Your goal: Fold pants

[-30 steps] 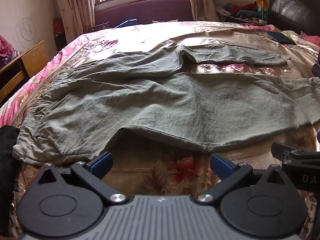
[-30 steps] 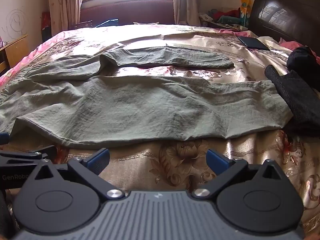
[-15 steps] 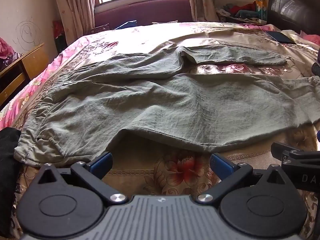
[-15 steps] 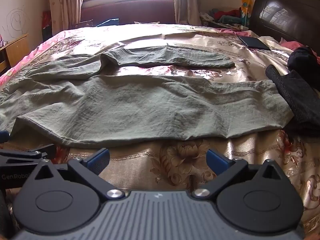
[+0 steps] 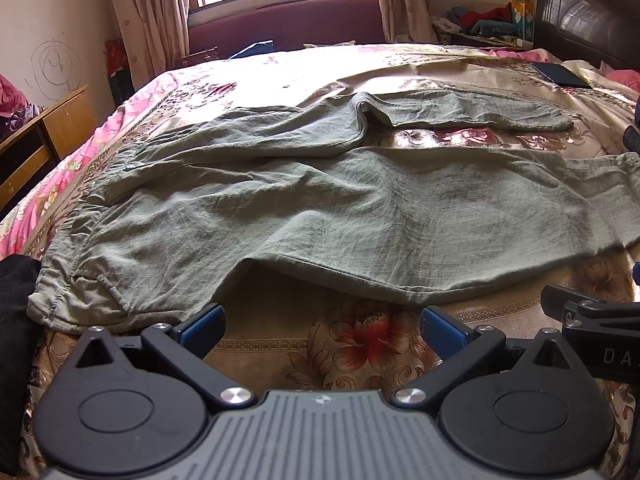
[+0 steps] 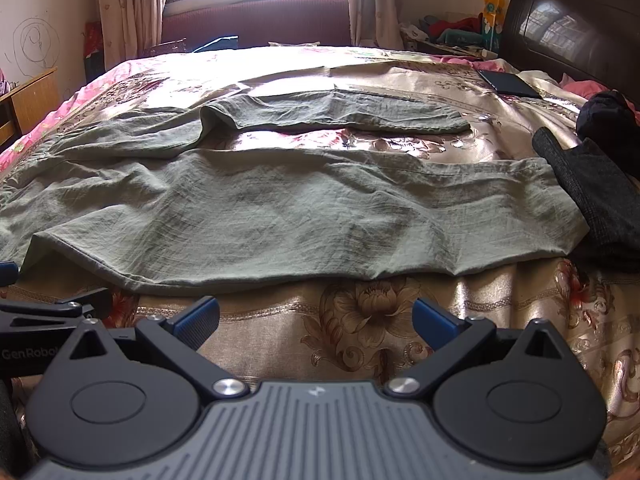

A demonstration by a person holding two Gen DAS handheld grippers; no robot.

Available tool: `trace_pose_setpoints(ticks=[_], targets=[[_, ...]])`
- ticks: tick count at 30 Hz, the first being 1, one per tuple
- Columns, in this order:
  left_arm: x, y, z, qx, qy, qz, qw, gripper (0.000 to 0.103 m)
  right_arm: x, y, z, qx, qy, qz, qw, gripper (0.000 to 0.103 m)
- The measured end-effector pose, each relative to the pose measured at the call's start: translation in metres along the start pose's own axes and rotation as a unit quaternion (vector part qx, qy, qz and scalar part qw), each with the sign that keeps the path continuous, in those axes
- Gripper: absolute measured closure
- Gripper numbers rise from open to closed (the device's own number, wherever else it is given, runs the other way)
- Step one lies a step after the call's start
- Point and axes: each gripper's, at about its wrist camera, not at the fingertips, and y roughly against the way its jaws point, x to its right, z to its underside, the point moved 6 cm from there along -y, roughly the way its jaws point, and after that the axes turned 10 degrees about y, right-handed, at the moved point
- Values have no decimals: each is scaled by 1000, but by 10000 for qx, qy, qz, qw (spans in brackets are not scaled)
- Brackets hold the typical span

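Grey-green pants [image 5: 320, 208] lie spread flat across the bed, waistband at the left, legs running right; they also show in the right wrist view [image 6: 280, 216]. The near leg's edge lies just ahead of both grippers. The far leg [image 6: 344, 114] lies apart, further back. My left gripper [image 5: 322, 326] is open and empty, just short of the near edge by the hip. My right gripper [image 6: 316, 316] is open and empty, short of the near leg's lower part. Each gripper shows at the edge of the other's view.
The bed has a gold floral cover [image 6: 360, 320]. Dark folded clothes [image 6: 592, 188] lie at the right by the leg hem. A black garment [image 5: 16, 280] sits at the left by the waistband. A dark headboard [image 6: 572, 28] and a wooden desk [image 5: 44, 128] flank the bed.
Both grippers have crept slightly forward towards the pants' near edge. The pants have not moved and both jaws stay open.
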Motion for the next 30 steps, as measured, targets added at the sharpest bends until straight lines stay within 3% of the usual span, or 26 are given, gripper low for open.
trace_pose_setpoints(ticks=[30], targets=[[1,0,0,-34,-21,-34,10000,0,0,-1,1,-23,3,-19,10000,1]])
